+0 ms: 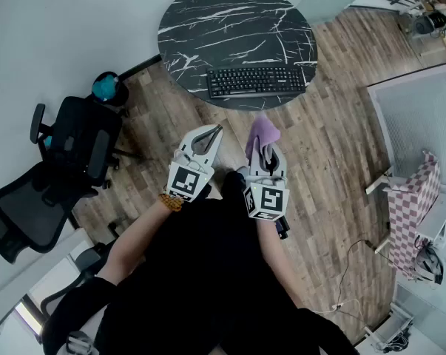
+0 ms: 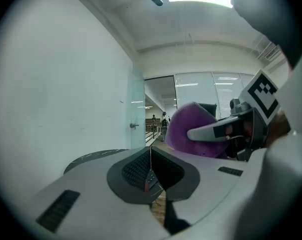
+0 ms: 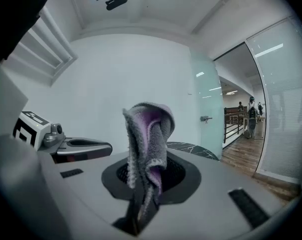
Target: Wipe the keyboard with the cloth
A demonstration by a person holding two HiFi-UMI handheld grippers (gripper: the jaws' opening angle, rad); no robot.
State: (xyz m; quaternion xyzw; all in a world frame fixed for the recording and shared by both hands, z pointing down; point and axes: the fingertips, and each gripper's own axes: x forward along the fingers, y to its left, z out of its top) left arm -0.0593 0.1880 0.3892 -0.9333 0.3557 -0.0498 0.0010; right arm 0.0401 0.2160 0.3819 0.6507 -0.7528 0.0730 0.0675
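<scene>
A black keyboard [image 1: 257,80] lies on the near edge of a round black marble table [image 1: 230,21], ahead of both grippers. My right gripper [image 1: 264,149] is shut on a purple cloth [image 1: 262,133], which sticks up out of its jaws [image 3: 146,144]. The left gripper [image 1: 214,132] is shut with nothing in it, its jaws meeting in a line [image 2: 151,171]. Both are held side by side at waist height, short of the table. In the left gripper view the cloth [image 2: 191,129] and the right gripper show to the right.
Black office chairs [image 1: 67,150] stand to the left over the wooden floor. A teal object [image 1: 104,87] rests by the wall. A checked pink cloth [image 1: 419,191] hangs on furniture at the right. A cable [image 1: 352,261] trails on the floor.
</scene>
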